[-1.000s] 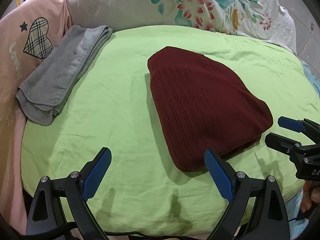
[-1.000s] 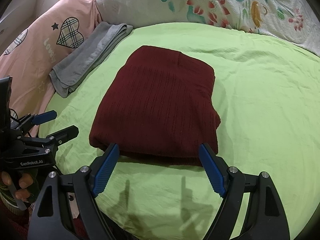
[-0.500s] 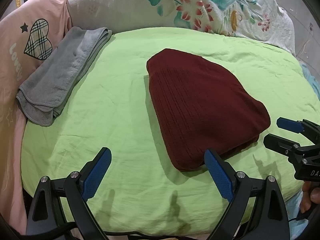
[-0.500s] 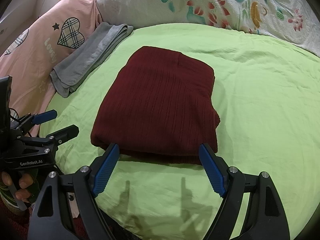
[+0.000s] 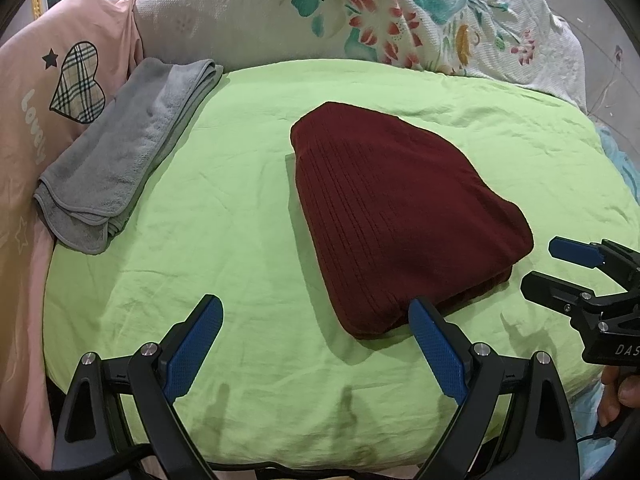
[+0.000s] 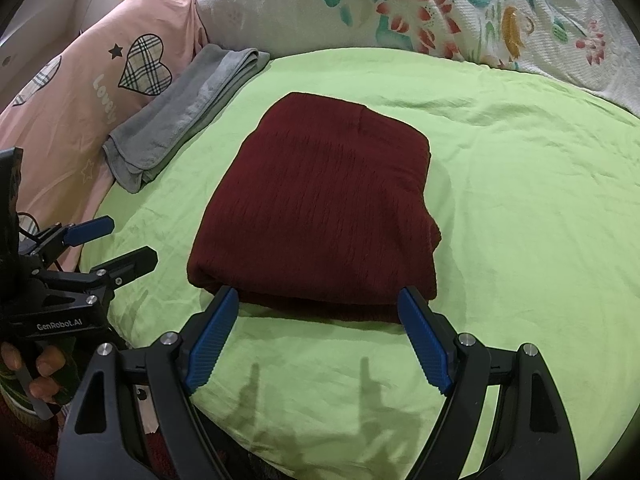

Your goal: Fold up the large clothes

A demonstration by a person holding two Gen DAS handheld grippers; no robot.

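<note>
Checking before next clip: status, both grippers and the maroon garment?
Left gripper open, empty. Right gripper open, empty. Maroon garment folded flat on green sheet. Nothing in the way.

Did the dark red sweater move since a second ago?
No. The dark red sweater lies folded the same way beside the grey towel on the green sheet, with the same gap between them.

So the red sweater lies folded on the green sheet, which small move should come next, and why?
Probably draw both grippers back. The red sweater lies as a neat folded stack on the green sheet; the left gripper and right gripper hang open at its near edge, holding nothing.
</note>
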